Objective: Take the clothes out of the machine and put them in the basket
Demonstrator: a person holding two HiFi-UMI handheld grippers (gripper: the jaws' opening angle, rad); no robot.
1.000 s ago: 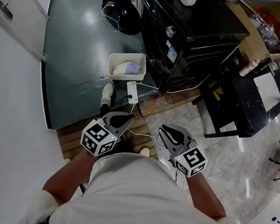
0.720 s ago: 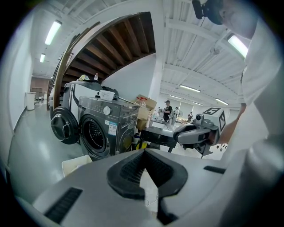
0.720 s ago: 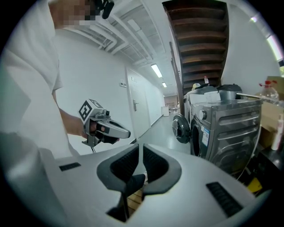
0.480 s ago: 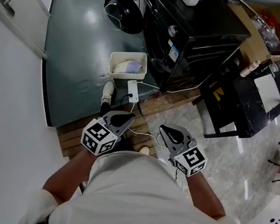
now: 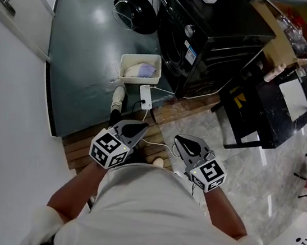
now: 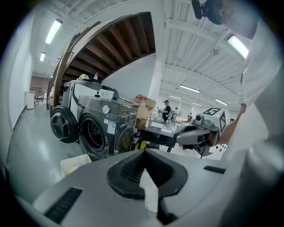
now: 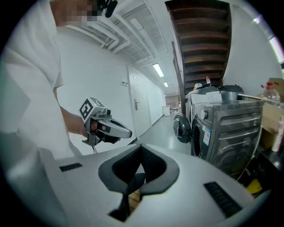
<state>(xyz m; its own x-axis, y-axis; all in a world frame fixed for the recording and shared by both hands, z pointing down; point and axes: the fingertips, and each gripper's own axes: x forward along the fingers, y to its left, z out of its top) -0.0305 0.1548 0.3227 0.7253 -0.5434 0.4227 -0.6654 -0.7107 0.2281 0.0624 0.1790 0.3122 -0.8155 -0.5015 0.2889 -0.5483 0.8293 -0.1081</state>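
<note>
Jaws closed tip to tip on both claws, nothing held. Left gripper (image 5: pixel 137 126) and right gripper (image 5: pixel 182 142) sit side by side, apart, low in front of the person's (image 5: pixel 156 221) torso. Both point toward 12 o'clock in the head view, slightly nose-down, over wood planks (image 5: pixel 81 151). White power strip (image 5: pixel 145 98) lies on the floor at 12 o'clock of the left gripper. Basket (image 5: pixel 142 57) is further out on the same line, on the green floor, well apart from both claws. A pale lilac and white bundle of clothes (image 5: pixel 140 72) lies in it. Machine (image 5: pixel 211 36) stands at 1 o'clock, just beside the basket. Its door (image 5: pixel 134 8) is swung open at 12 o'clock beyond the basket. Drum inside is dark; cannot tell if anything is left in it.
</note>
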